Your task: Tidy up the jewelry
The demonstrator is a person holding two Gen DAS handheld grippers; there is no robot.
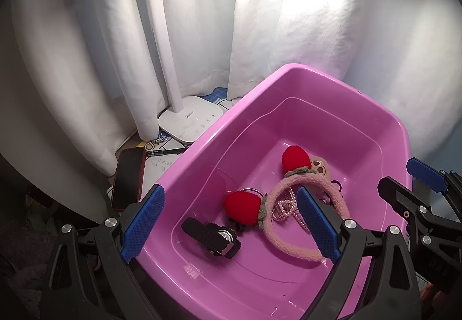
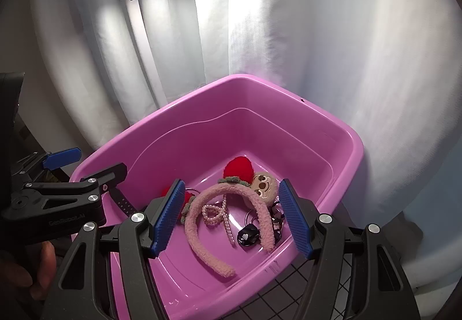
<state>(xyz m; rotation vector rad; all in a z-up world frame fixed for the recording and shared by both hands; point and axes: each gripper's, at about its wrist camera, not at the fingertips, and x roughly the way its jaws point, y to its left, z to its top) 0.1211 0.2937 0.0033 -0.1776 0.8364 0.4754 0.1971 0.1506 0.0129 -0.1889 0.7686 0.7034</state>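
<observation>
Everything to be sorted lies on the floor of the pink tub (image 1: 384, 129): a fuzzy pink headband (image 2: 202, 221) with two red pompoms (image 1: 294, 156), a bead string (image 2: 216, 211) tangled inside its arc, a black watch (image 1: 213, 236) off to one side, a plush face charm (image 2: 264, 182) and a dark charm on a ring (image 2: 247, 234).

The headband looks light and springy, its plush skin soft but giving good friction; pinching across the band near the middle of the arc should hold it, though the beads may come up with it. The bead string is limp, slick and thin, likely the hardest to catch, and could snag or break if pulled hard. The watch seems the heaviest and stiffest piece; the ribbed strap beside the case offers the surest hold.

The left gripper (image 1: 231, 221) hangs over the tub with jaws wide apart and nothing between them. The right gripper (image 2: 231, 219) is likewise spread about the headband's width, above it, holding nothing.
</observation>
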